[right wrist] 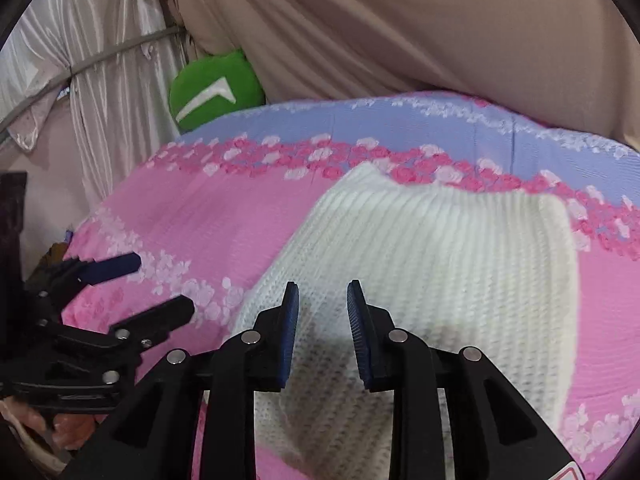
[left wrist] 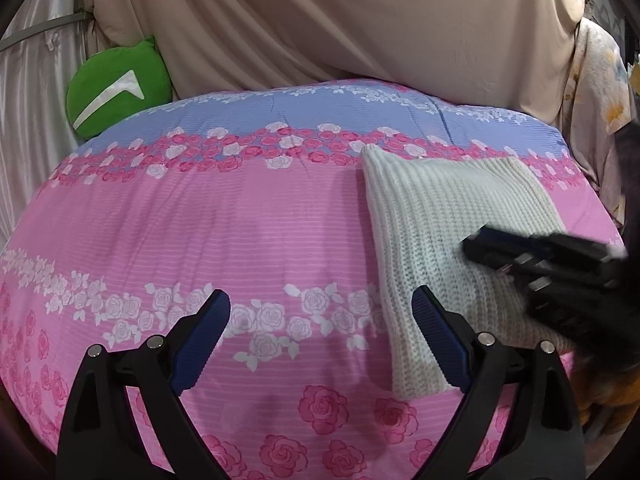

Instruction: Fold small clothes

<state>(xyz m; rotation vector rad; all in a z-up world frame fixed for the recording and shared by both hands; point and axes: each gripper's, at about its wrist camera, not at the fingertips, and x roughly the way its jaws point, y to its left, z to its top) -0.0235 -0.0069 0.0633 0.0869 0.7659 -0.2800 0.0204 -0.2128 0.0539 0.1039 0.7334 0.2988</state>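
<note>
A white knit garment point(left wrist: 444, 240) lies folded into a rectangle on the pink floral bed cover point(left wrist: 200, 220). My left gripper point(left wrist: 320, 312) is open and empty, just above the cover to the left of the garment's near edge. My right gripper point(right wrist: 322, 304) is open with a narrower gap and holds nothing, hovering over the near part of the garment point(right wrist: 440, 256). The right gripper shows in the left wrist view point(left wrist: 476, 242) above the garment's right side. The left gripper shows in the right wrist view point(right wrist: 160, 284) at the far left.
A green round cushion point(left wrist: 116, 88) leans at the back left of the bed, also in the right wrist view point(right wrist: 216, 88). Beige draped fabric point(left wrist: 340, 20) hangs behind the bed. White satin curtain point(right wrist: 100, 80) hangs at the left. A floral cloth point(left wrist: 596, 92) hangs at the right.
</note>
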